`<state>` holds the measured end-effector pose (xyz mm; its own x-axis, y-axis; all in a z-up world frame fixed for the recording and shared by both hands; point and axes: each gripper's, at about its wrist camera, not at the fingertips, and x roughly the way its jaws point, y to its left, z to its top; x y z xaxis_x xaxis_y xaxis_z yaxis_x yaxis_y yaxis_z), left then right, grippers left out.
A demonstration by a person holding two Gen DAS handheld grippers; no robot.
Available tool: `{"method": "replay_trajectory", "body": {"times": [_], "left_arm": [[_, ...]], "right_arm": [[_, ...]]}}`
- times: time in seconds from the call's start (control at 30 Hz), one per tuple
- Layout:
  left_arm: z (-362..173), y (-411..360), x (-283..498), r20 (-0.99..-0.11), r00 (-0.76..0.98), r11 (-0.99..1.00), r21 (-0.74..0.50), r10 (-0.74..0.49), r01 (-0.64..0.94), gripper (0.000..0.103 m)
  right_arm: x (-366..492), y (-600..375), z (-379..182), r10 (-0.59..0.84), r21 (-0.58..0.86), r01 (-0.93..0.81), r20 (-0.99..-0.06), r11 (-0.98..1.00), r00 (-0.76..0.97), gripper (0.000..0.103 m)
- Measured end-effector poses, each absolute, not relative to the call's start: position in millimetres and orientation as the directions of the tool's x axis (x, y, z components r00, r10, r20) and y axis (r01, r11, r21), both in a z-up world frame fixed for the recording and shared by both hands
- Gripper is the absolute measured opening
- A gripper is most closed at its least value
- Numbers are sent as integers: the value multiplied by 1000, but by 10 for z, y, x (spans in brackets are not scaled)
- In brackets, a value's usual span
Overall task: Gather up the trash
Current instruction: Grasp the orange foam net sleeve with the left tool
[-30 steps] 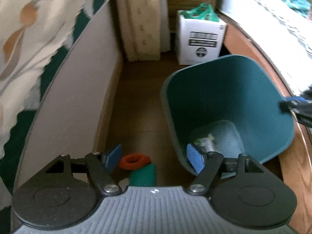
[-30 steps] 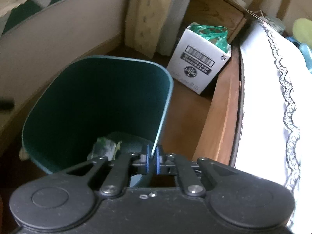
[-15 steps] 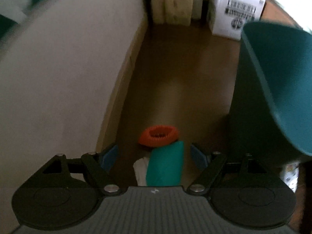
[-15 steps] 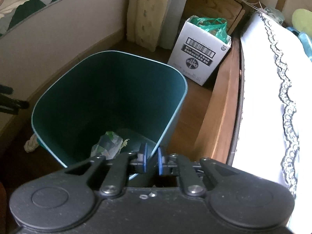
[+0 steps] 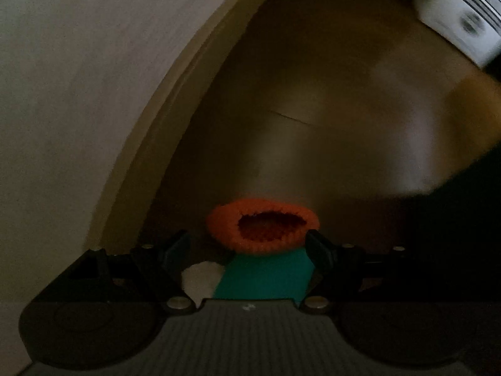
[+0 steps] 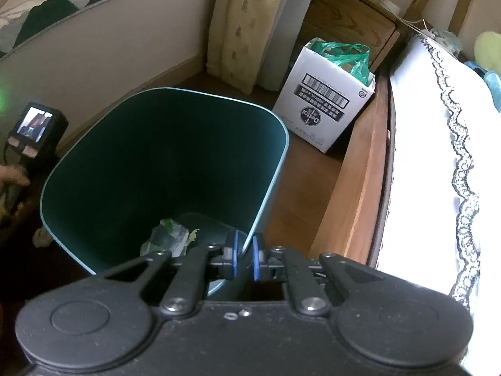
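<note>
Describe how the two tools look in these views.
Left tool: black linkage fingers with silver pivot screws, dark pads, ribbed grey body. Right tool: black body and linkages, silver screws, blue pads. A small lit screen sits on the left unit's back.

The left gripper [image 5: 247, 250] has dropped low over the orange ring [image 5: 262, 230]

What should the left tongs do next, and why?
Probably close on the teal wrapper: the left tongs are open with it between their fingers, under the orange ring. The right tongs already hold the bin rim.
</note>
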<state>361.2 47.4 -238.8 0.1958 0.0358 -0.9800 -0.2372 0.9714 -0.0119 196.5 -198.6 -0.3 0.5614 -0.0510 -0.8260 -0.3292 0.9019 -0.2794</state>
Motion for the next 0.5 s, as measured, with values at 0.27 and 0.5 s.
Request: {"method": "replay_trajectory", "body": {"times": [0.27, 0.5], "left_arm": [[-2627, 511, 3850, -989, 145, 957, -47, -6, -286, 79], [-2588, 509, 3883, -989, 148, 977, -31, 0, -209, 15]], "right_arm": [[1997, -1979, -56, -63, -284, -323, -830, 903, 554, 8], [2046, -2003, -89, -78, -285, -305, -833, 909, 548, 8]]}}
